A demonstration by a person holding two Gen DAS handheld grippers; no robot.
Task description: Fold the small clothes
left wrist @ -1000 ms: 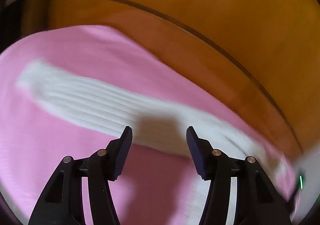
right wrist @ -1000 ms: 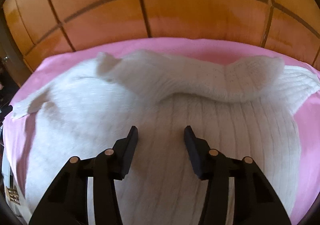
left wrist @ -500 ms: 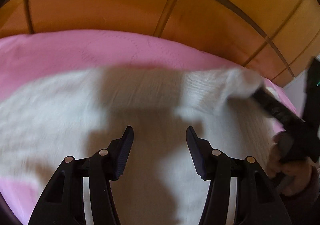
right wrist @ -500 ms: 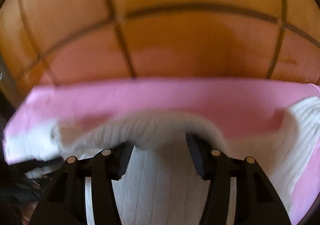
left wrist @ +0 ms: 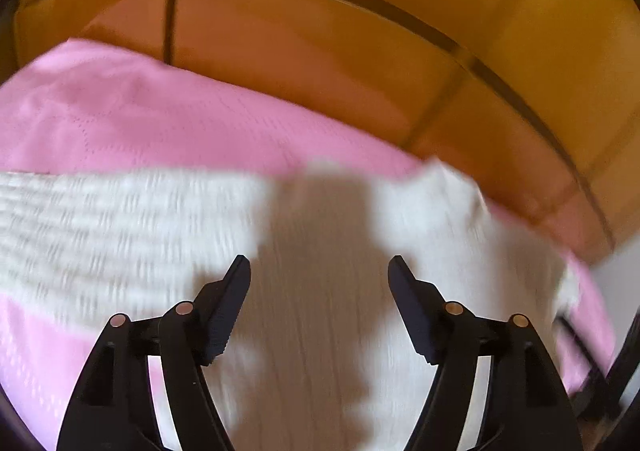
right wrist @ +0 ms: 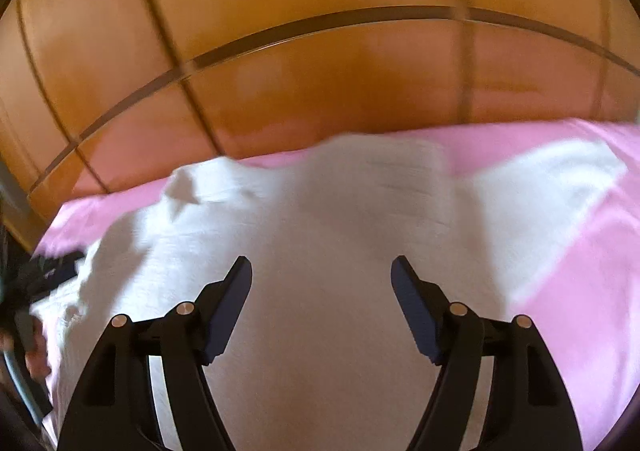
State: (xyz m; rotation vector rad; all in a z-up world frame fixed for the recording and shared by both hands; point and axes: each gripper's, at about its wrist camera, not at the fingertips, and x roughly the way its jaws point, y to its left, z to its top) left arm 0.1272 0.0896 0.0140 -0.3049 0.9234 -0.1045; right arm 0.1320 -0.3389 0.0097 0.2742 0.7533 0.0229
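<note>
- The left tongs (left wrist: 319, 267) stand wide apart and grip nothing; white knit fabric fills the gap between their dark fingers.
- The right tongs (right wrist: 321, 267) are likewise spread wide with nothing between them, poised over the same cloth.
- The white sweater (right wrist: 328, 251) lies spread on a pink sheet (right wrist: 580, 291), which covers the surface under it; whether that surface is a bed or a counter cannot be told.
- In the left wrist view the white sweater (left wrist: 420, 251) shows a ribbed band running off to the left, blurred by motion, while its smoother part lies under and ahead of the fingers.
- A dark shadow in the outline of the tool falls across the sweater just ahead of the left tongs.
- The pink sheet (left wrist: 160, 123) shows beyond the sweater's far edge and again at the lower left, beside the left finger.
- In the right wrist view the sweater's far edge rises in a soft hump at the middle, with a small peak of fabric at the left and a ribbed part reaching out to the right.
- At the left edge of the right wrist view a dark tool shape lies against the sweater's edge; it is too blurred and cut off to tell its state from there.
- Behind the sheet stands an orange-brown wooden panel wall (right wrist: 320, 71) crossed by darker grooves, also seen in the left wrist view (left wrist: 360, 31).
</note>
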